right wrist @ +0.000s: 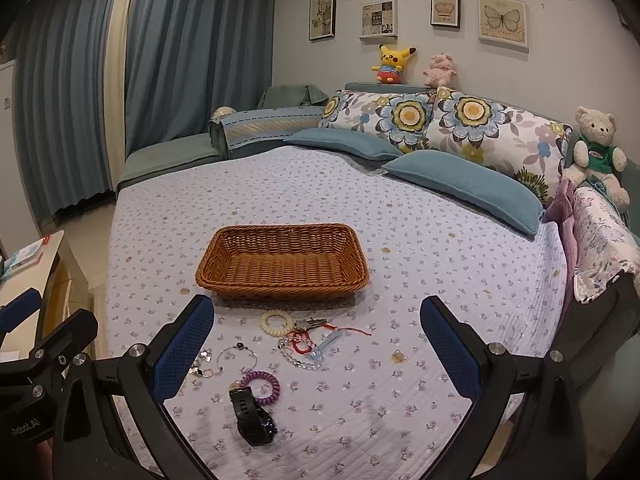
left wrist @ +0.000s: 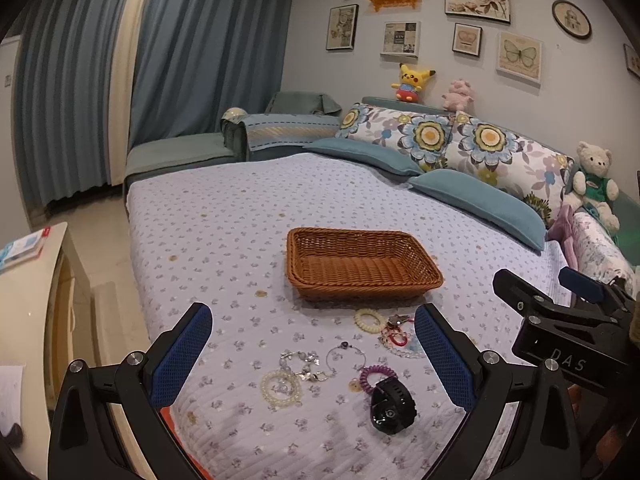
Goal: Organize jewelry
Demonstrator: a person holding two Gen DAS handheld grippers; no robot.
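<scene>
An empty brown wicker basket (left wrist: pixel 362 266) (right wrist: pixel 282 262) sits on the bed's quilt. In front of it lie several pieces: a cream coil band (left wrist: pixel 370 320) (right wrist: pixel 275 322), a red-cord and bead tangle (left wrist: pixel 396 336) (right wrist: pixel 304 346), a thin silver bangle (left wrist: pixel 346 356) (right wrist: pixel 237 354), a charm bracelet (left wrist: pixel 300 366), a pearl bracelet (left wrist: pixel 281 390), a purple coil band (left wrist: pixel 374 376) (right wrist: pixel 261 388) and a black watch (left wrist: pixel 392 404) (right wrist: pixel 253 416). My left gripper (left wrist: pixel 314 356) is open and empty above the pieces. My right gripper (right wrist: pixel 318 344) is open and empty above them too, and shows in the left wrist view (left wrist: pixel 560 304).
The quilt (left wrist: pixel 224 232) covers a bed with blue and floral pillows (left wrist: pixel 476 196) at the back. A teddy bear (left wrist: pixel 594 184) sits at the right. A cream side table (left wrist: pixel 36 280) with a book stands left of the bed. A folded floral cloth (right wrist: pixel 600 236) lies at the right edge.
</scene>
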